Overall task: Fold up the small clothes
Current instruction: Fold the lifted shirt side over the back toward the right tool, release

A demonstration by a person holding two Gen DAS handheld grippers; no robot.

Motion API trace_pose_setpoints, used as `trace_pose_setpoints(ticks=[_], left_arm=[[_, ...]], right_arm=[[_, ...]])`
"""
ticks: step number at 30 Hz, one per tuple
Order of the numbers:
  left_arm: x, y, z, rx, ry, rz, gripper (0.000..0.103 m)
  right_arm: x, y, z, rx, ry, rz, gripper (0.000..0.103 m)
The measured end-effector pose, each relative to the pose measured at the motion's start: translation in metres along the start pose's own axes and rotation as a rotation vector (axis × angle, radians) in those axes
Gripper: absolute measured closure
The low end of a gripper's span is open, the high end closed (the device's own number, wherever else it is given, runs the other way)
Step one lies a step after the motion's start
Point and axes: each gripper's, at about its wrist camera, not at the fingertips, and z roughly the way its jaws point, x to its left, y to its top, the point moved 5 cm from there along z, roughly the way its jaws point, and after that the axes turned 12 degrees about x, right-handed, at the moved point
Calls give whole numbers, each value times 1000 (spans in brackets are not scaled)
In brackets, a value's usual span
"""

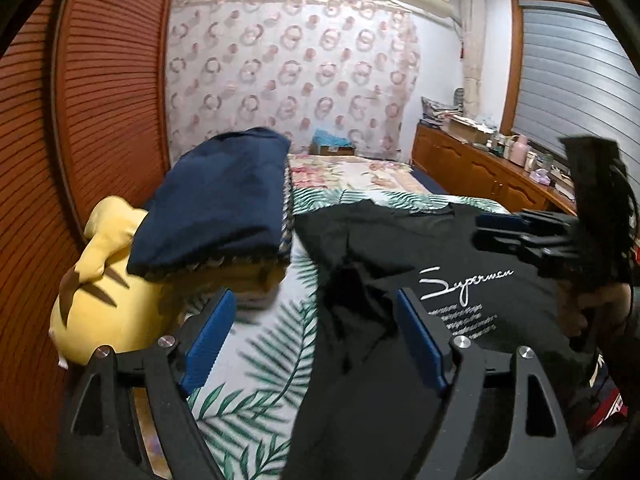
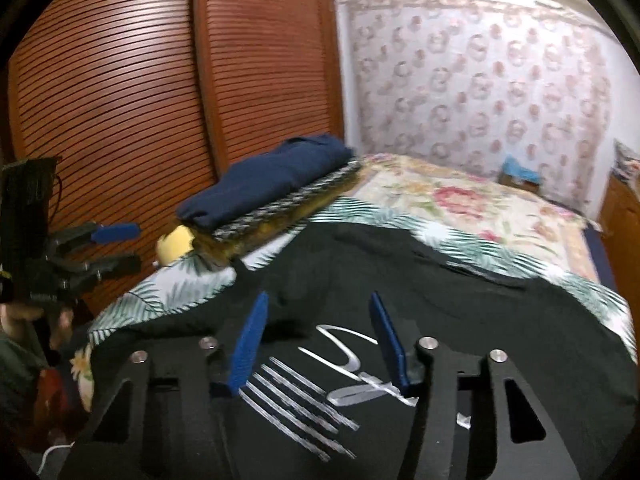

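Observation:
A black T-shirt [image 1: 400, 248] with a white script print lies spread on the leaf-patterned bedsheet [image 1: 272, 344]. My left gripper [image 1: 316, 320] hovers open over the shirt's left edge, a rumpled fold and bare sheet showing between its blue pads. My right gripper [image 2: 320, 320] stands open just above the T-shirt [image 2: 400, 280], its pads on either side of the print and pinching nothing. Each gripper also shows in the other's view: the right gripper [image 1: 494, 232] at the shirt's right side, the left gripper [image 2: 120, 248] at the bed's left edge.
A stack of folded clothes topped by a navy piece [image 1: 216, 200] [image 2: 272, 180] sits at the back left beside a yellow plush toy [image 1: 100, 280]. Louvred wooden doors [image 2: 120, 100] stand at the left, a cluttered sideboard [image 1: 480, 168] at the right. A floral cover [image 2: 460, 208] lies beyond.

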Motion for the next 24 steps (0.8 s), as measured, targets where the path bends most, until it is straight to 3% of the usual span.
trace_pose_setpoints(ticks=[2, 5, 9, 15, 17, 21, 24], left_arm=[[4, -7, 0, 5, 3, -8, 21], [11, -16, 0, 13, 8, -21, 21], [14, -21, 1, 27, 14, -32, 21], [14, -24, 2, 30, 4, -35, 21], [13, -25, 3, 33, 3, -35, 21], [9, -24, 3, 32, 1, -29, 21], [7, -23, 2, 29, -1, -24, 21]], right_arm=[[0, 9, 19, 36, 38, -8, 55], [0, 19, 50, 100, 93, -15, 71], [3, 28, 87, 186, 120, -38, 74], [6, 25, 130, 319, 79, -65, 74], [7, 25, 132, 316, 69, -79, 74], [8, 21, 130, 310, 32, -119, 96], [4, 19, 115, 263, 43, -95, 97]])
